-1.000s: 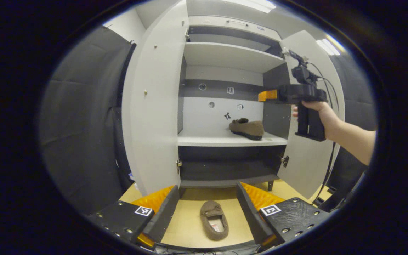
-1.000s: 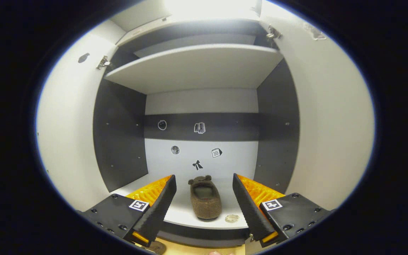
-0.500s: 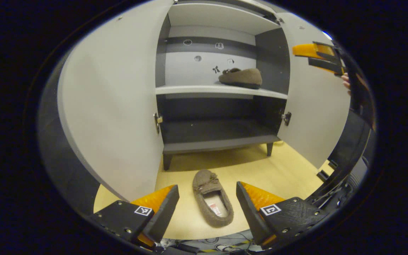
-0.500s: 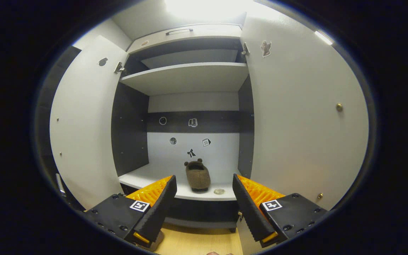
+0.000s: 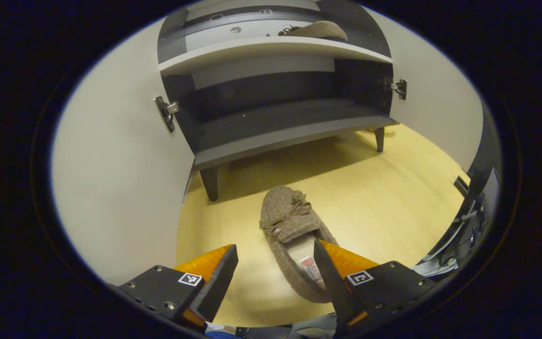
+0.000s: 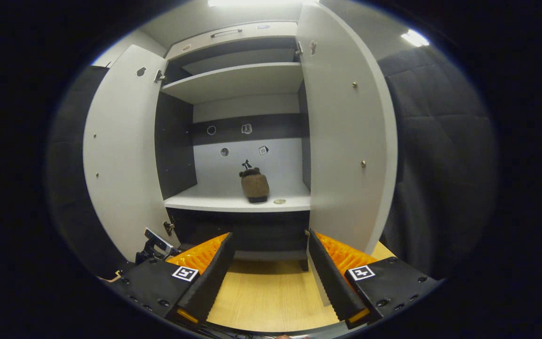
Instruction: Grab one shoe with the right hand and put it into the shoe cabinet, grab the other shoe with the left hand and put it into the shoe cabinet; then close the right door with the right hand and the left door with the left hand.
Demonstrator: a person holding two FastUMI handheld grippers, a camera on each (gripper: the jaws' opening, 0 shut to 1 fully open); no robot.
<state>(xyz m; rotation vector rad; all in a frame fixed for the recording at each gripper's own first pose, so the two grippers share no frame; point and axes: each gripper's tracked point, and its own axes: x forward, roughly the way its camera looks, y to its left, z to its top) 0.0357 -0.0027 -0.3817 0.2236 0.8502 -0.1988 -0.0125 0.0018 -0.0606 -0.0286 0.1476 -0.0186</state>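
Inspecting left gripper (image 5: pixel 271 278): fingers spread wide, holding nothing; it hangs low over the floor (image 5: pixel 393 197).
Floor shoe (image 5: pixel 294 245): brown slipper on the wood floor before the shoe cabinet (image 5: pixel 280 136), toe toward it; its heel end lies between the fingers, the right finger overlapping its edge; contact cannot be told.
Right gripper (image 6: pixel 268 273): fingers wide apart, empty, facing the cabinet from a distance.
Shelved shoe (image 6: pixel 254 184): brown slipper on the white middle shelf (image 6: pixel 214 202), near the back wall.
Left door (image 6: pixel 120 160): open.
Right door (image 6: pixel 346 141): open.
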